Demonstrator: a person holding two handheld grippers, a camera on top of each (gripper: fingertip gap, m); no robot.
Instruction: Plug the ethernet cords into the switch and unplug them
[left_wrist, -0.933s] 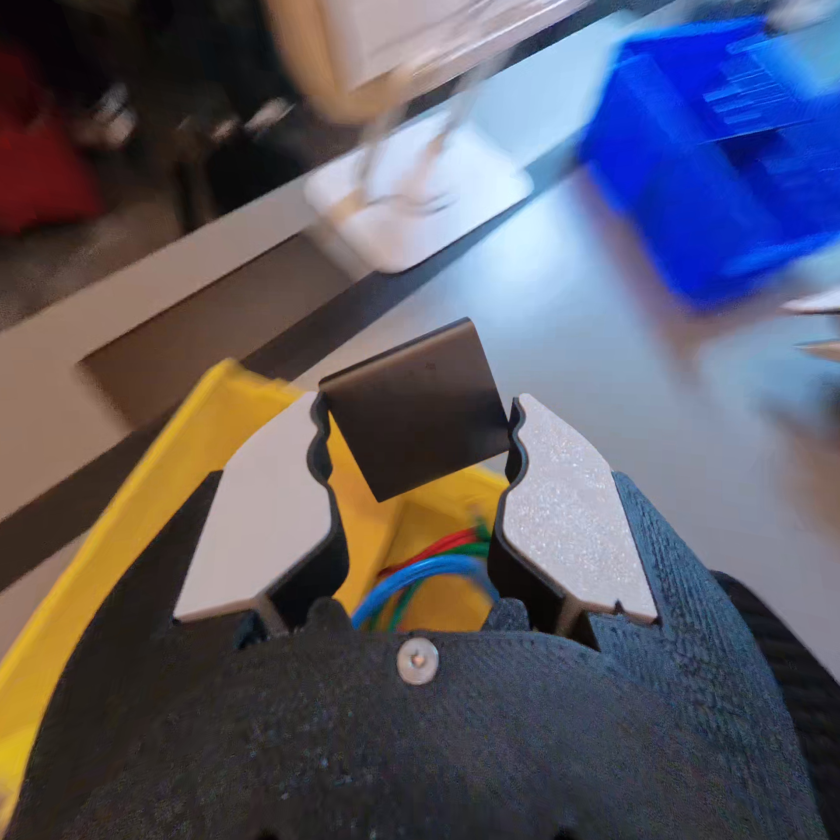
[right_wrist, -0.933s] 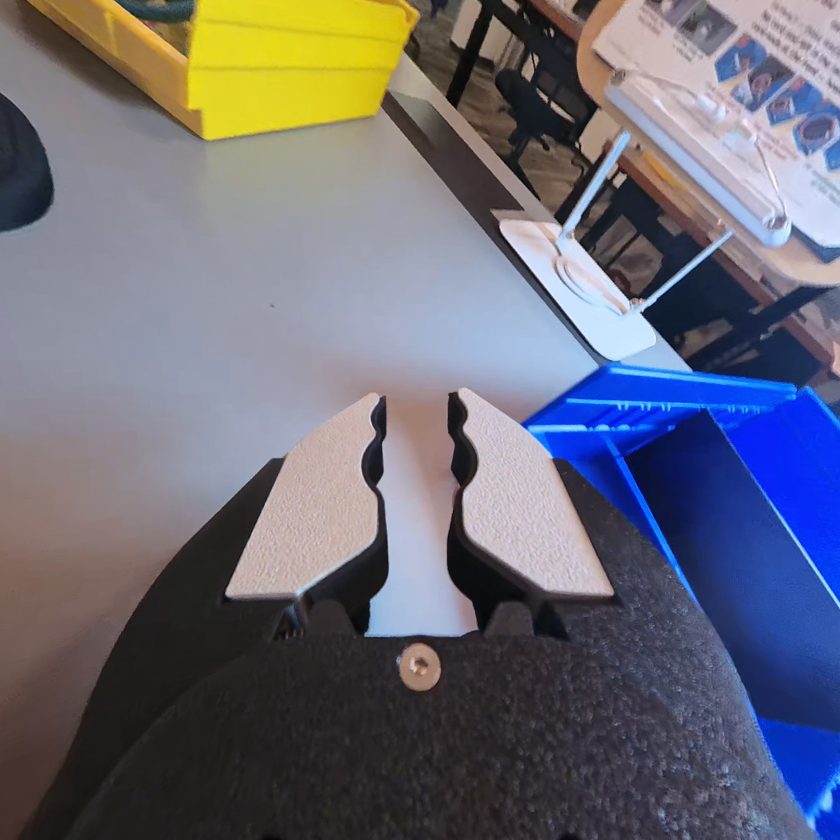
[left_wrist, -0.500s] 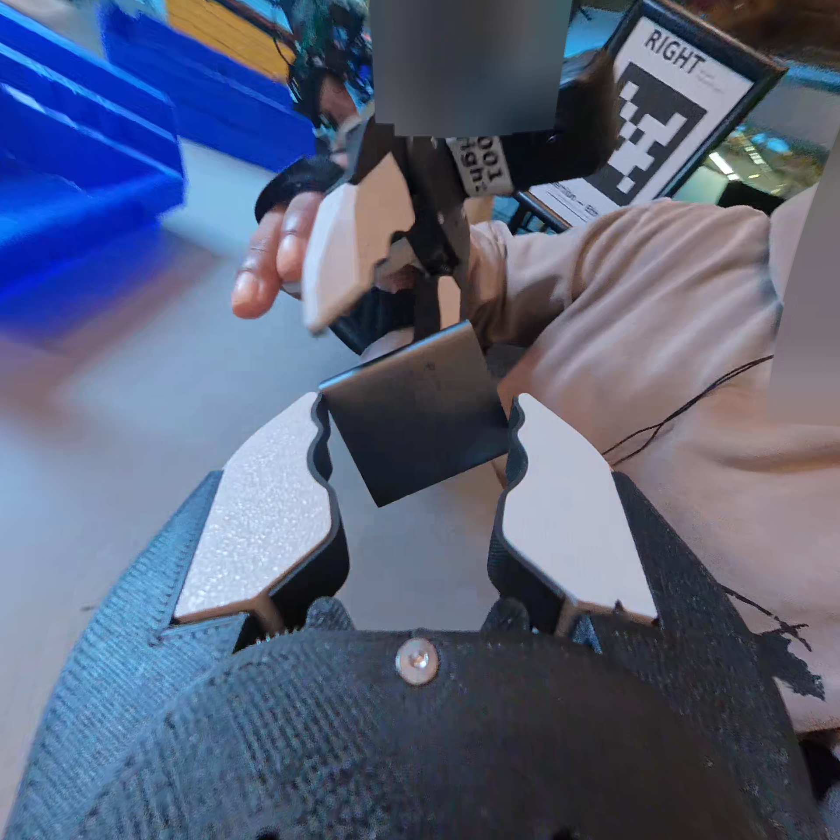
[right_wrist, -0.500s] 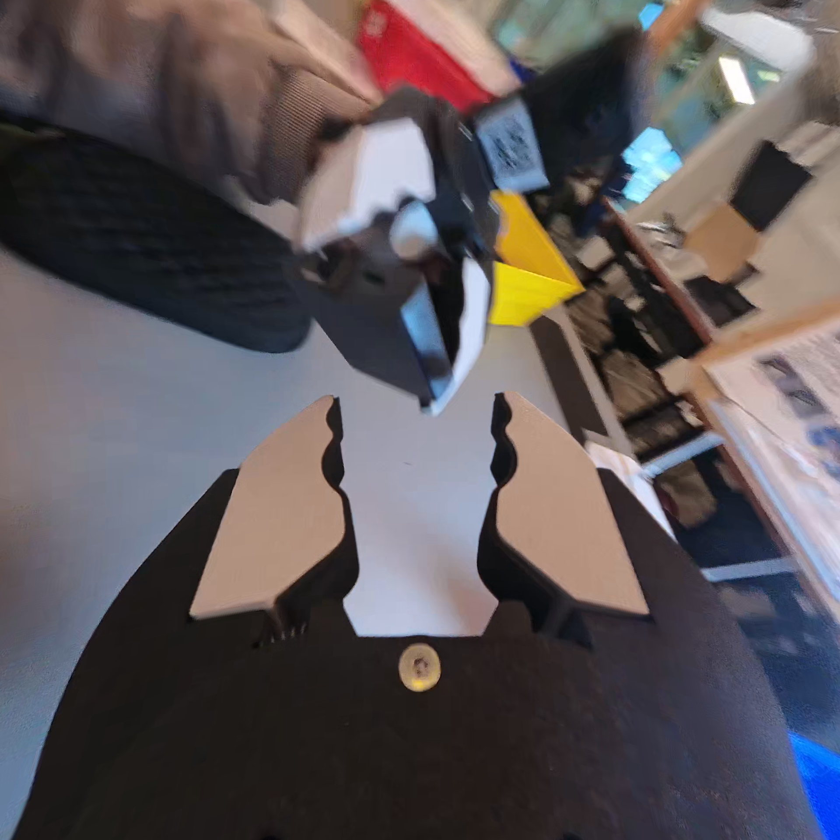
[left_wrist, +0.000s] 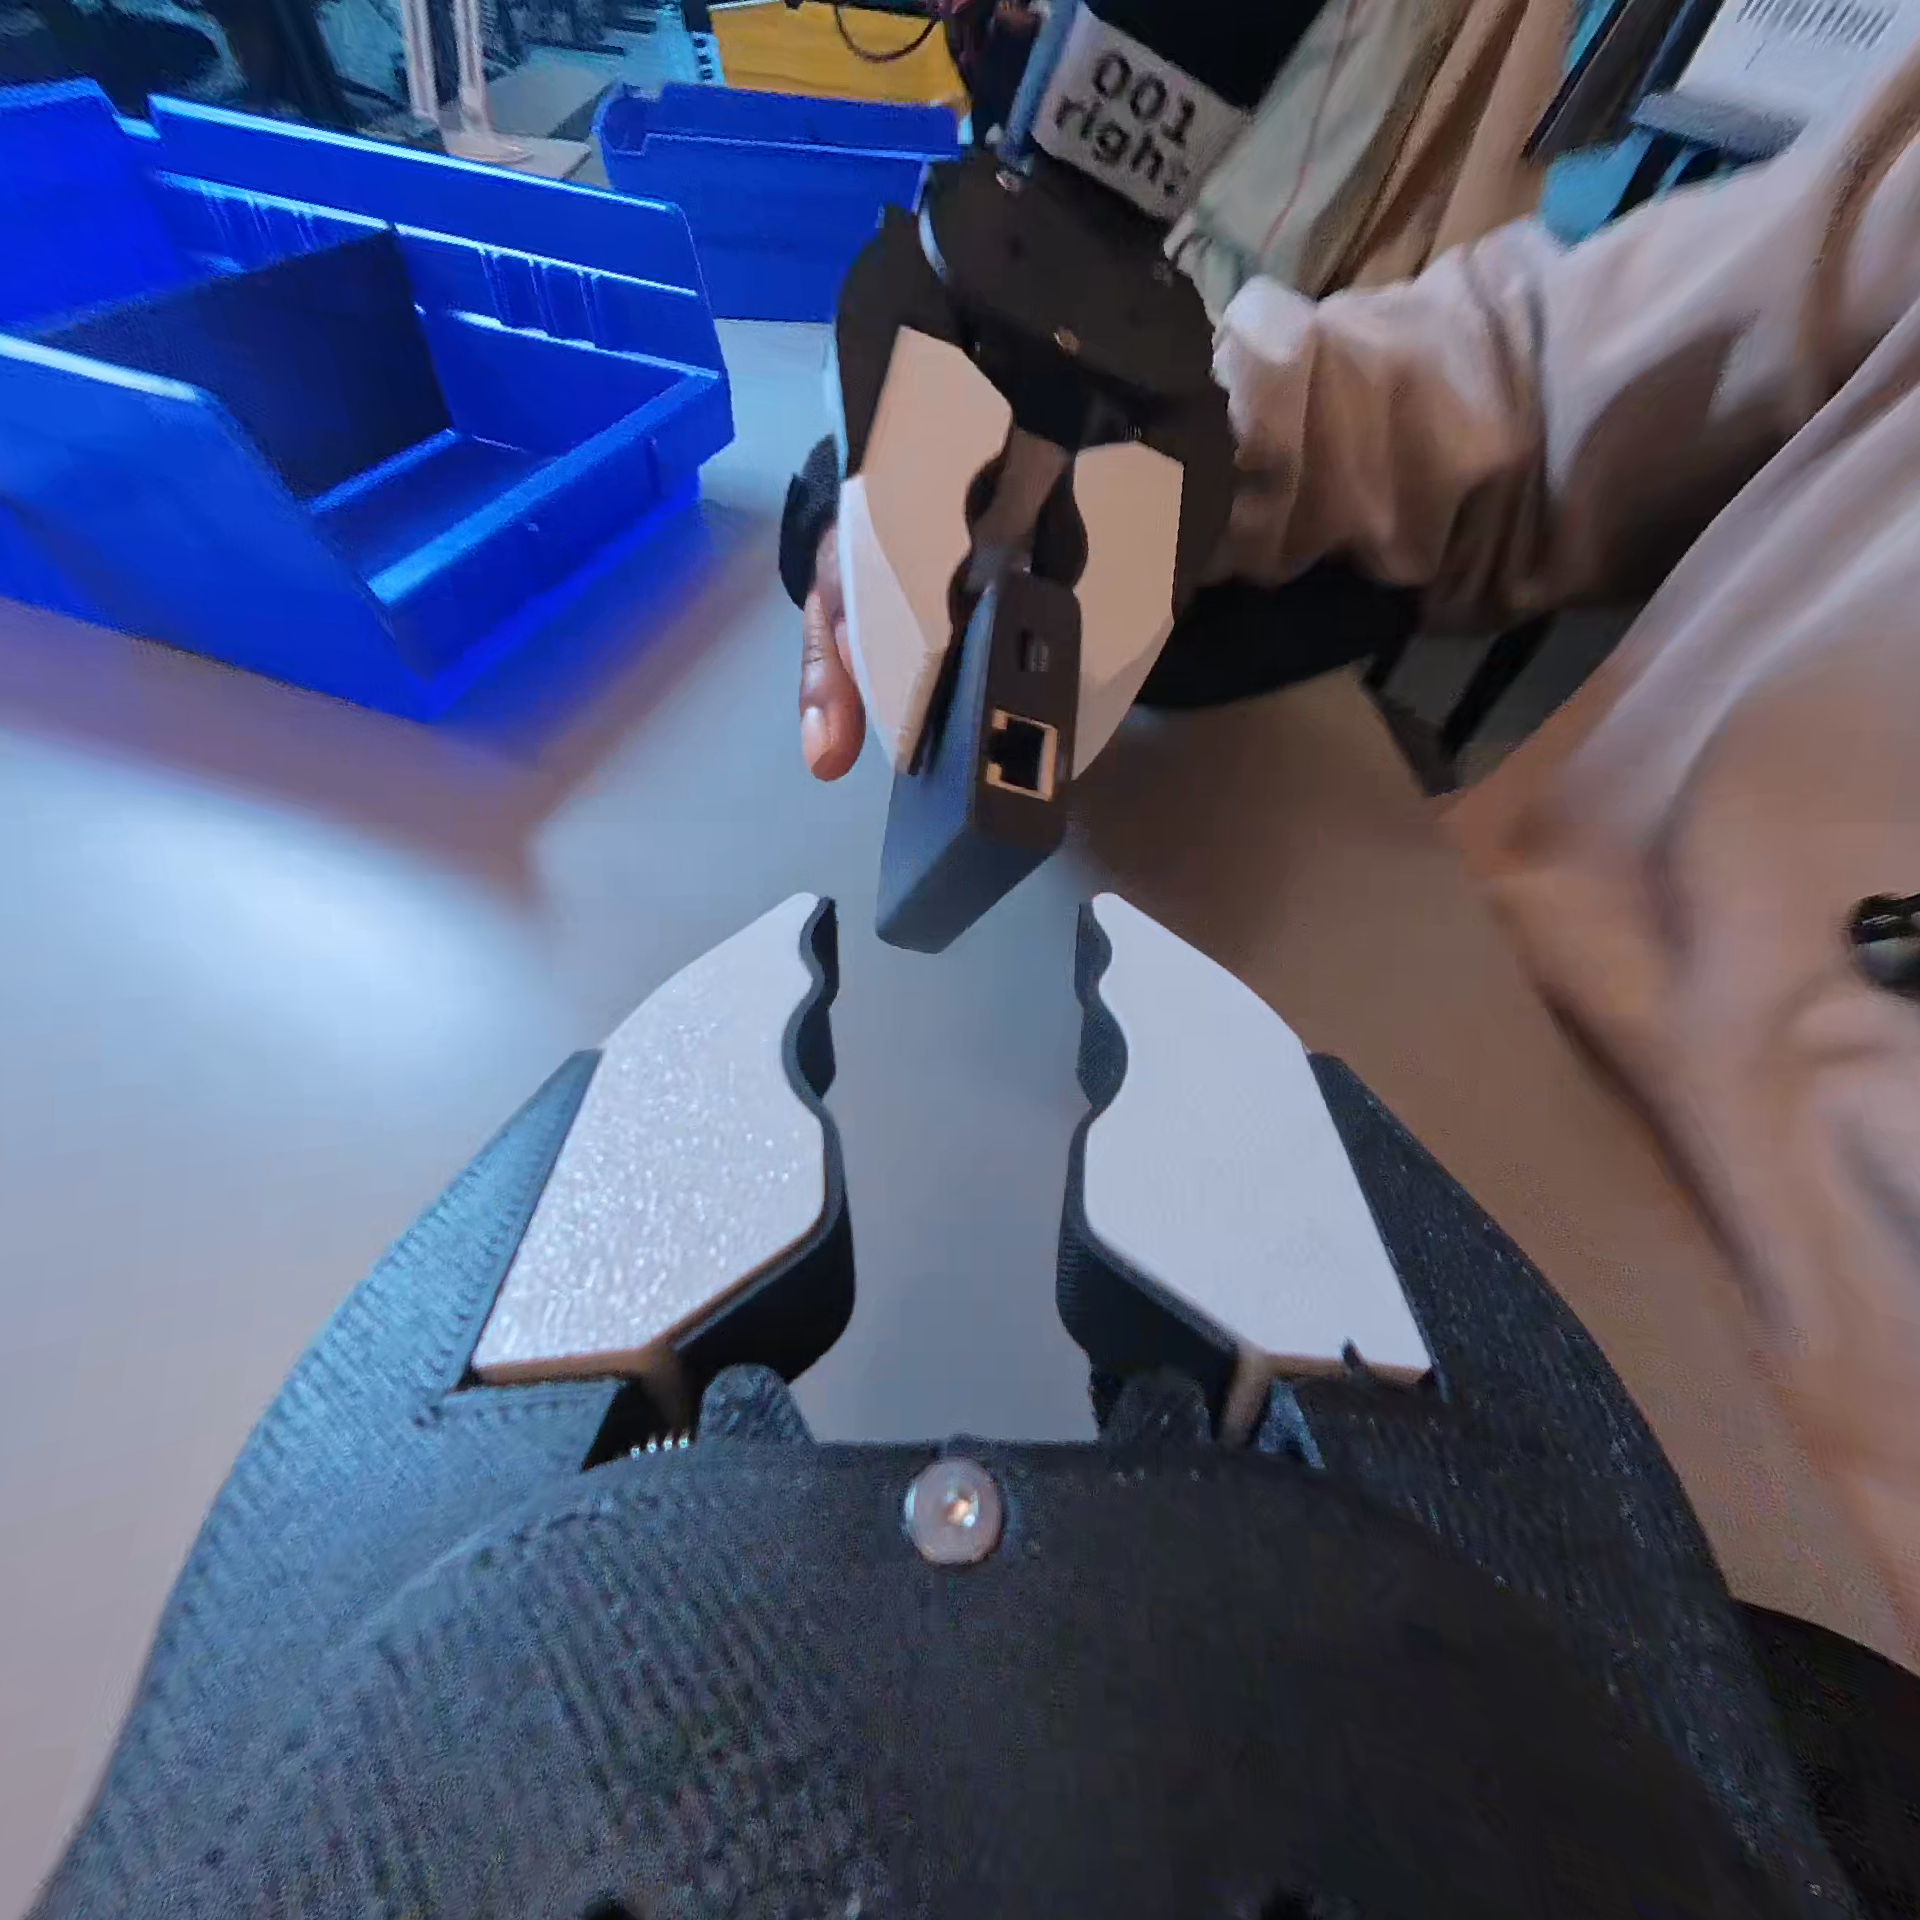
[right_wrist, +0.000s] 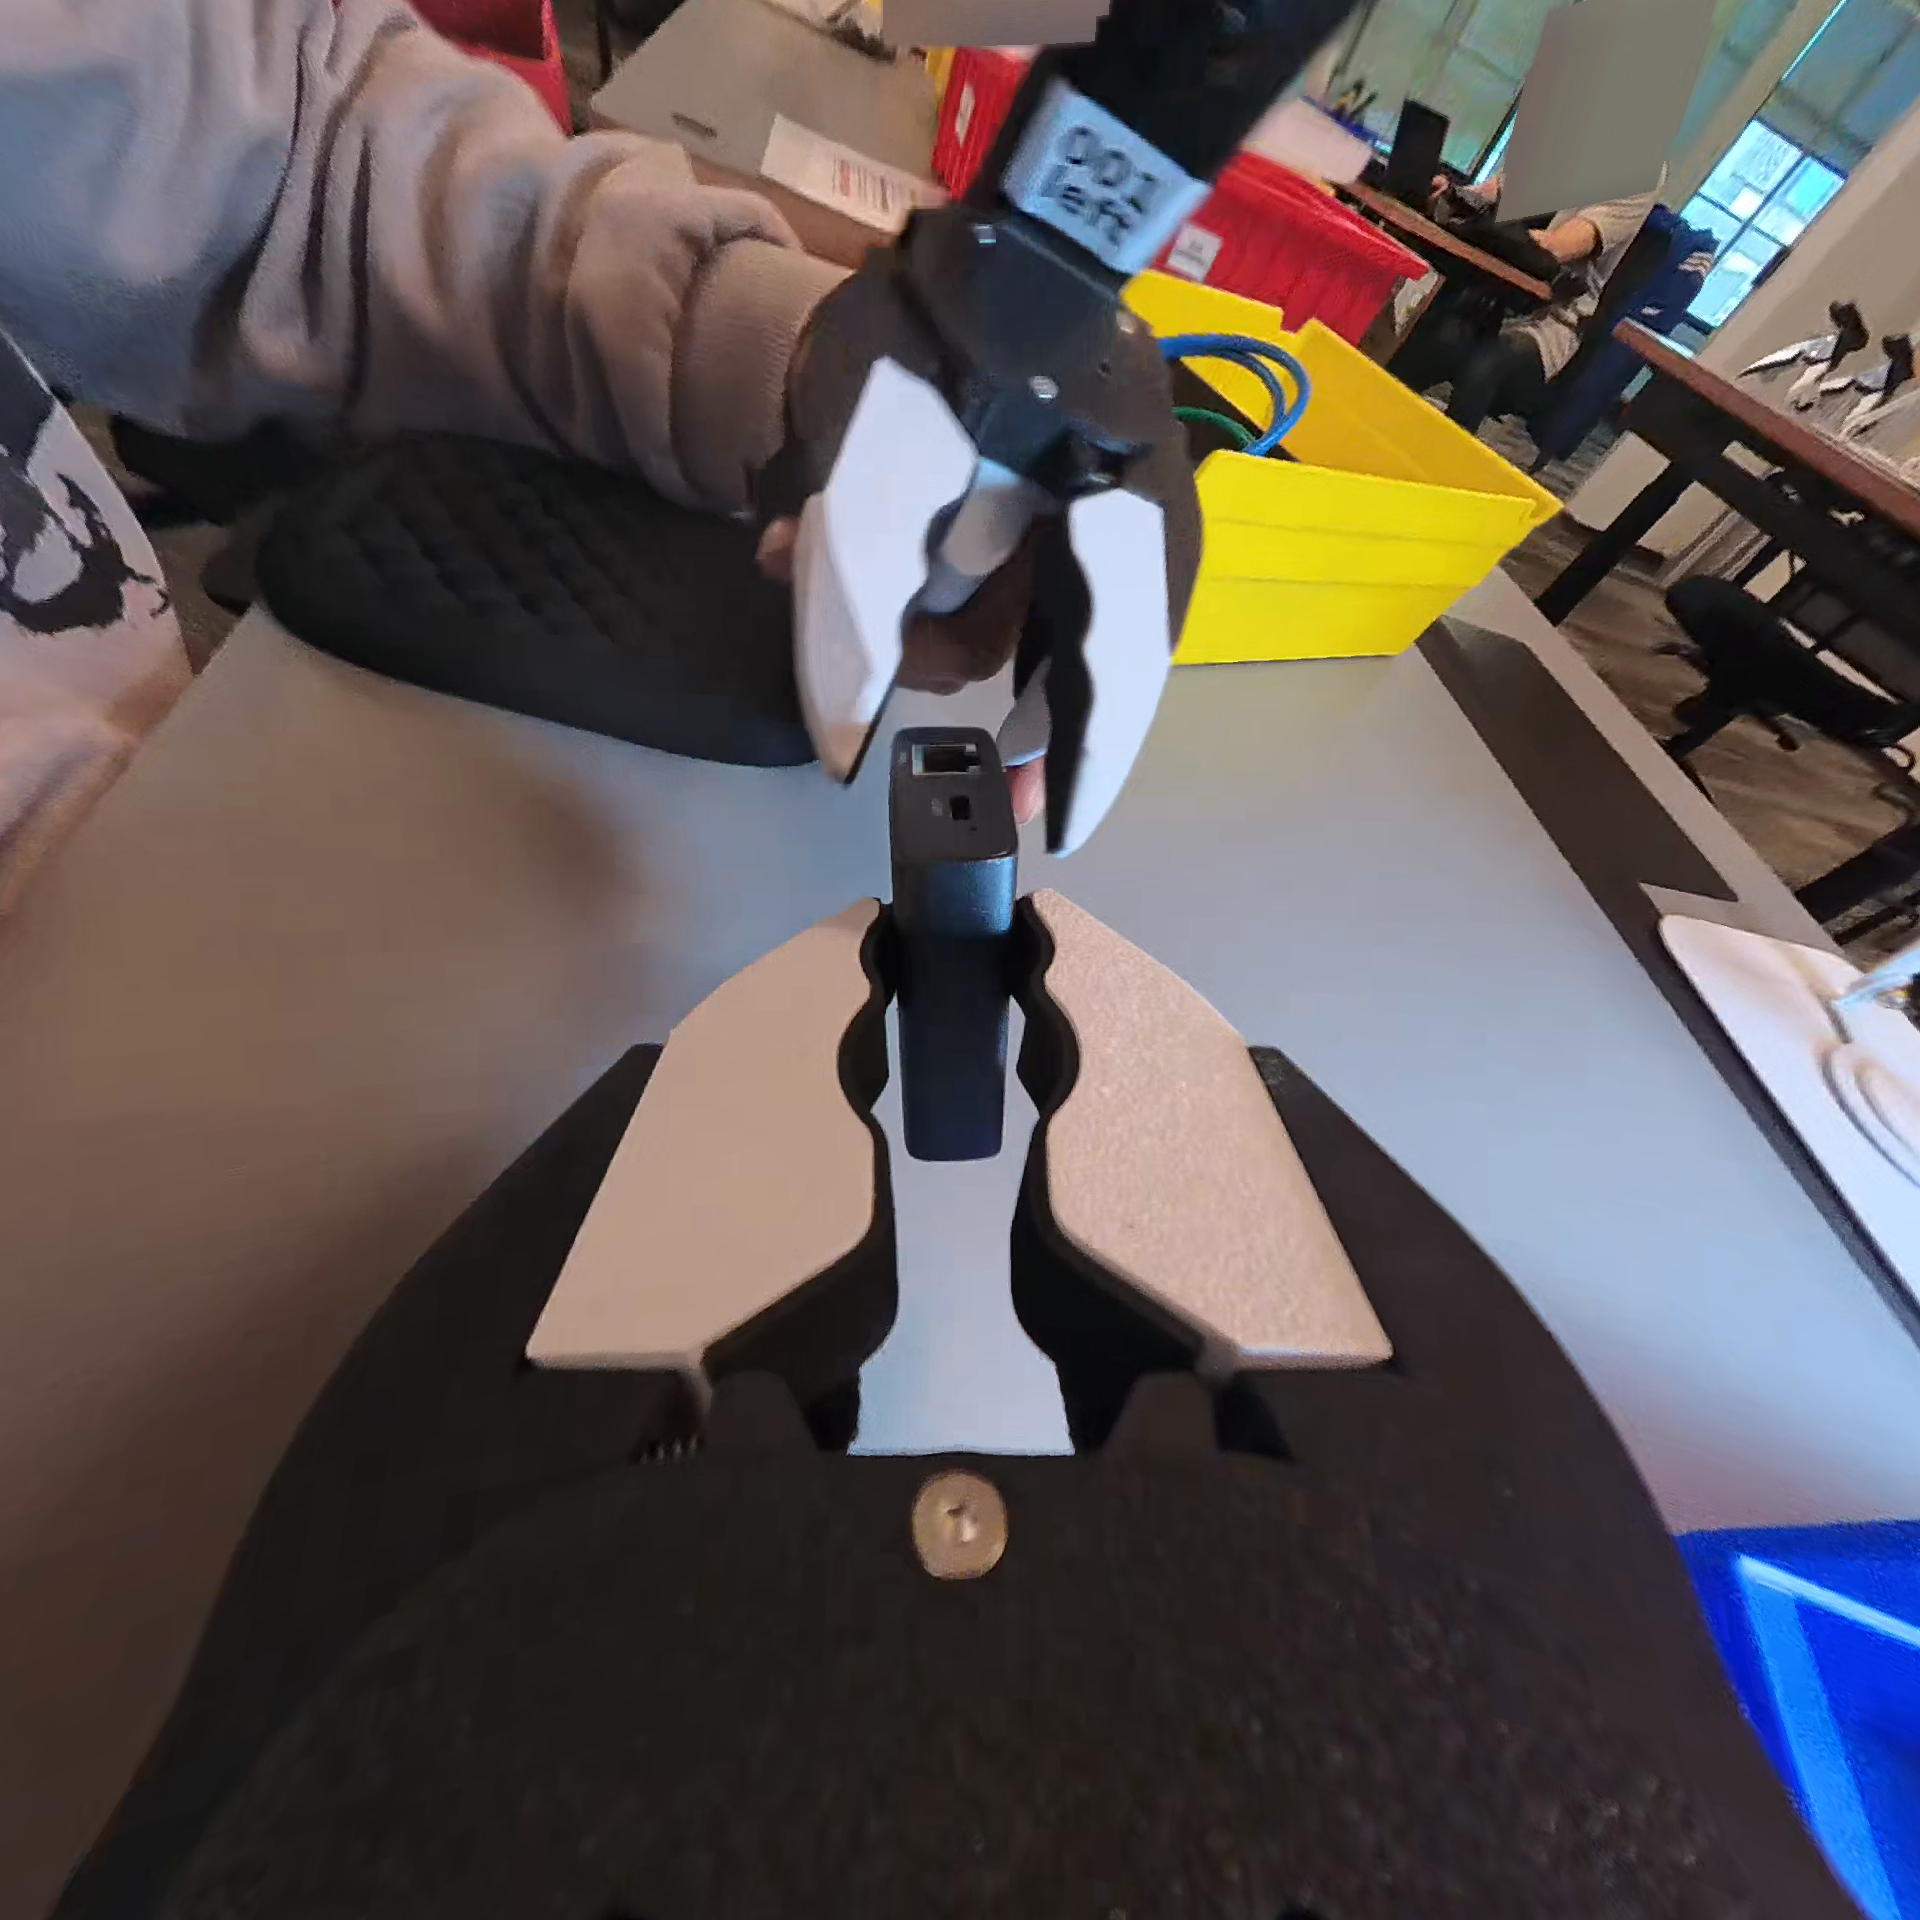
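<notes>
Black and slim, the switch (right_wrist: 951, 997) is pinched edge-on between the pale fingers of the right claw (right_wrist: 951, 925), its free end with one ethernet port pointing away at 12 o'clock. Facing it, the left claw (left_wrist: 951, 914) hangs empty with its jaws parted; in the left wrist view the switch (left_wrist: 971, 769) ends just beyond those fingertips at 12 o'clock, apart from them, port side towards the camera. Both claws are above the grey surface (right_wrist: 364, 935). At 1 o'clock in the right wrist view a yellow bin (right_wrist: 1351, 520) holds blue and green ethernet cords (right_wrist: 1262, 390). At 10 o'clock in the left wrist view stands a blue bin (left_wrist: 343, 436).
</notes>
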